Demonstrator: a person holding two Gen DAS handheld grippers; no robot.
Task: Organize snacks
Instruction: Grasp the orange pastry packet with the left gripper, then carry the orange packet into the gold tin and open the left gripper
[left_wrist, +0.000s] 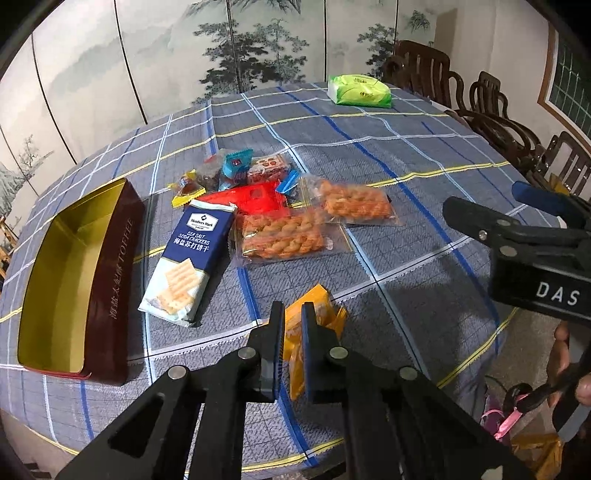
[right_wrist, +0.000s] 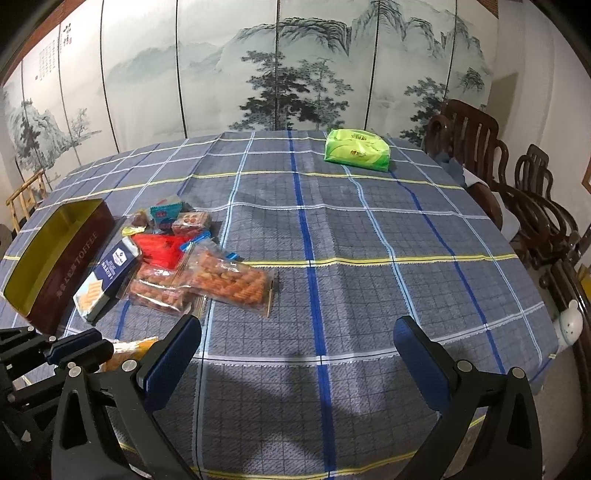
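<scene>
The left gripper (left_wrist: 293, 321) clamps a yellow packet (left_wrist: 314, 306) above the checked cloth (left_wrist: 406, 229); the right gripper (right_wrist: 297, 343) hangs wide and empty. At ten o'clock of the packet lies a blue pack (left_wrist: 192, 254) reading "Member's Mark Sea Salt Soda Crackers". At nine o'clock, an open tin (left_wrist: 110, 280) marked "TOFFEE". Twist-snack bags (left_wrist: 284, 232) lie at twelve o'clock, a green tissue pack (left_wrist: 358, 90) far beyond. "DAS" shows on the right gripper's body.
</scene>
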